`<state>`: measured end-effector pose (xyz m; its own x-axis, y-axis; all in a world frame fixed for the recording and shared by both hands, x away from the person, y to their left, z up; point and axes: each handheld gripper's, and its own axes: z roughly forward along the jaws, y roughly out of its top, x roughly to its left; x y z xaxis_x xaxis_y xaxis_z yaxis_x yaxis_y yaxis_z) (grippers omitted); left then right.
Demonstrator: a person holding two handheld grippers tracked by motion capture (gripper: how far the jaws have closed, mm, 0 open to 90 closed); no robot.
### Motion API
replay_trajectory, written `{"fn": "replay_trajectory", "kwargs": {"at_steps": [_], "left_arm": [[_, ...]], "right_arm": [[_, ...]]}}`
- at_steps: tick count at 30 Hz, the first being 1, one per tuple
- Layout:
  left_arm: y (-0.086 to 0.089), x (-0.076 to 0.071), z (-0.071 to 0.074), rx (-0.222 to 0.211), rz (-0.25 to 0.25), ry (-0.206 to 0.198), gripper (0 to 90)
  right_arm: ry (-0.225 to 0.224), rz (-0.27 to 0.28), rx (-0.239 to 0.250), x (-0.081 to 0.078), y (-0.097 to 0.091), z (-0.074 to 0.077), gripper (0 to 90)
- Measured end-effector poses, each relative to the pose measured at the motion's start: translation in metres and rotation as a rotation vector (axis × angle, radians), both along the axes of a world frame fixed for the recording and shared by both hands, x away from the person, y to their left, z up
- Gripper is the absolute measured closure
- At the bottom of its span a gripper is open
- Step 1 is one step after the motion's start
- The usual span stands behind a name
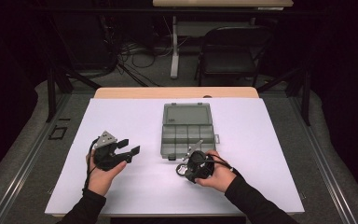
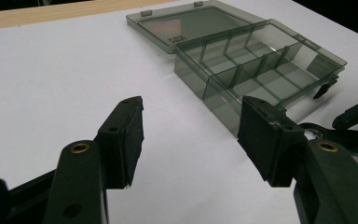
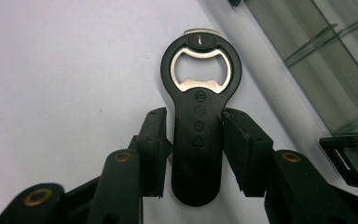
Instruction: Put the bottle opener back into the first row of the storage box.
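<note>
Right gripper view: my right gripper (image 3: 196,140) jaws stand half open around the bottle opener (image 3: 198,116), barely touching its handle. My left gripper (image 2: 193,135) jaws are wide open, holding nothing. The compartment box (image 1: 187,129) lies open and empty.

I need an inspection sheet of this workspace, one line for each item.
Surface: white sheet on a wooden table.
Job's things: black bottle opener lying flat beside the box; clear compartment box open, lid laid back, compartments look empty.
Clutter: nothing seen.
Grippers: left hand-held gripper open over bare sheet; right hand-held gripper straddles the opener's handle, pads at its sides, grip not certain.
Cables: one trails from each gripper; a tangle on the floor behind the table.
Surroundings: black folding chair, second table's leg, dark room.
</note>
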<state>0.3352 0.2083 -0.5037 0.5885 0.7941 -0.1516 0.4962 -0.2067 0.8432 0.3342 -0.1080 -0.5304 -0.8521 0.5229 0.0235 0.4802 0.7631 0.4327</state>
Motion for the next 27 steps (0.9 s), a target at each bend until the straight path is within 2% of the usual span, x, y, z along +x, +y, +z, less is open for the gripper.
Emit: {"fn": "replay_trajectory", "kwargs": {"at_steps": [11,15,20,27], "left_arm": [[-0.0007,0.0,-0.0005,0.003,0.0,0.002,40.6],[-0.0006,0.0,-0.0005,0.003,0.001,0.002,40.6],[-0.0005,-0.0001,-0.0004,0.003,0.002,0.001,40.6],[-0.0005,-0.0004,-0.0003,0.002,0.005,0.0,40.6]], "right_arm": [[0.024,-0.006,-0.02,0.0044,0.0018,-0.004,60.2],[0.027,0.0,-0.038,0.0053,0.0026,-0.0031,62.4],[0.022,-0.013,-0.024,0.0061,0.0019,-0.004,64.4],[0.025,-0.013,-0.052,0.0044,0.0031,-0.002,64.9]]}}
